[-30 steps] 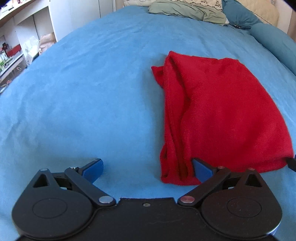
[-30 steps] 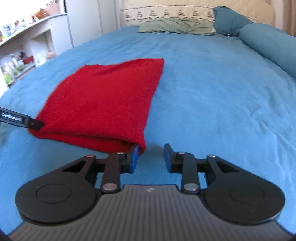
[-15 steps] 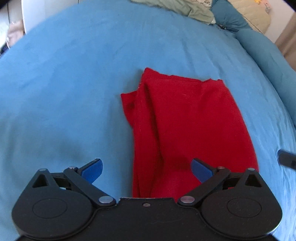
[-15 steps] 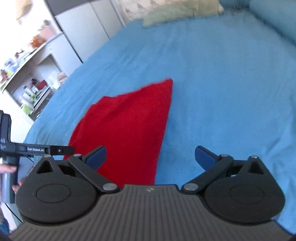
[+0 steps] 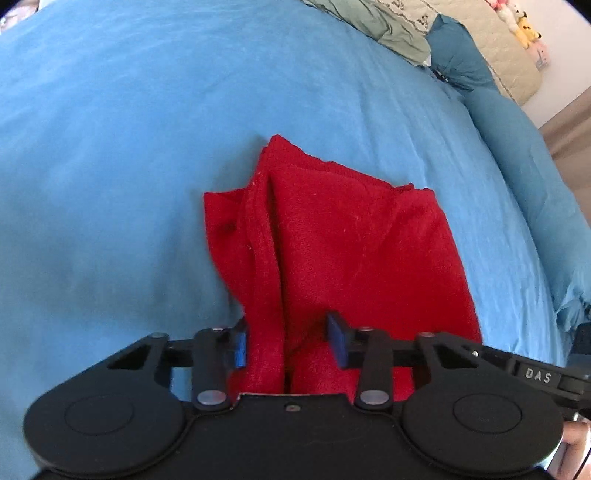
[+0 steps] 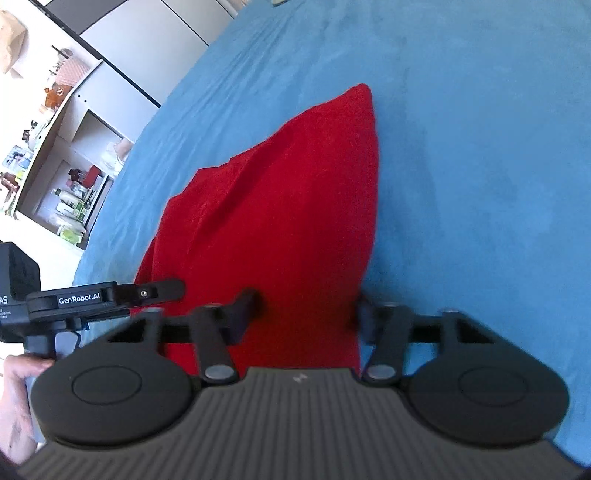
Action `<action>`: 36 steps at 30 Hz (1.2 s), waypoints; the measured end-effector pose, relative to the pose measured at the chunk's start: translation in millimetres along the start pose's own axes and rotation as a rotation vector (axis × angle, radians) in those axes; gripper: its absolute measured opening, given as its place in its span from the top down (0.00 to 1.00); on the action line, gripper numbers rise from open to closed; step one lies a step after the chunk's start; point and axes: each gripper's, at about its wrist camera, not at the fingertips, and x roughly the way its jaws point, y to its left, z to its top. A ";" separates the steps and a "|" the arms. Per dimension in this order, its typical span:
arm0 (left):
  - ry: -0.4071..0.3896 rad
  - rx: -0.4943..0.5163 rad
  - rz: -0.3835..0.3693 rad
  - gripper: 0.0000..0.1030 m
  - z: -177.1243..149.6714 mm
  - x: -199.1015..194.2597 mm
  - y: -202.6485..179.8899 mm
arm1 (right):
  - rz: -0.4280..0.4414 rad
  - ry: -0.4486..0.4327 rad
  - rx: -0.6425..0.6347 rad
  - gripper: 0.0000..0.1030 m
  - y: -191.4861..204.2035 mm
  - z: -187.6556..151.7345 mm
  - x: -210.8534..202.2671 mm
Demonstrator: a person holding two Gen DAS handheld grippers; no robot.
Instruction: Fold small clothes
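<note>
Blue fingers [image 5: 240, 345] of the left gripper [image 5: 290, 343] have just been closing, and a thick fold of the red garment [image 5: 332, 251] is now pinched between them at its near edge, the cloth being bunched up between the two pads. On the right gripper [image 6: 306, 314] the fingers [image 6: 245, 306] have also just been closing; the red garment [image 6: 288, 206] is seen between them at its near right corner, but the fingertips are blurred, so it cannot be told whether the cloth is really pressed. The garment is laid on the blue bedspread [image 5: 110, 129], folded lengthwise, with a loose flap seen on its left side in the left wrist view. At the far end of the bed, a green pillow [image 5: 388, 26] and a dark blue pillow [image 5: 461, 62] are placed. In the right wrist view, the left gripper [image 6: 155, 290] is seen beside the garment's left edge, held by a hand [image 6: 18, 373], and white shelves [image 6: 66, 158] with small items are found beyond the bed.
</note>
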 end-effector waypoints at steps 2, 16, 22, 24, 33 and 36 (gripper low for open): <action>-0.010 0.015 0.015 0.73 -0.3 -6.0 -6.6 | -0.012 -0.016 -0.047 0.60 10.2 1.6 -9.3; -0.077 0.145 0.020 0.76 -87.3 -91.1 -117.7 | 0.012 -0.097 -0.150 0.63 12.9 -69.1 -168.9; -0.074 0.172 -0.007 0.75 -166.4 -85.8 -143.9 | -0.044 -0.074 -0.154 0.63 -17.5 -138.4 -202.7; -0.057 0.179 0.019 0.75 -187.9 -69.6 -146.4 | -0.072 -0.064 -0.155 0.63 -29.7 -155.3 -196.6; -0.062 0.155 0.116 0.43 -211.4 -41.3 -132.1 | -0.087 -0.116 -0.077 0.54 -73.0 -197.2 -178.1; -0.068 0.182 0.196 0.17 -208.8 -36.8 -139.4 | -0.116 -0.125 -0.092 0.34 -72.8 -199.1 -178.5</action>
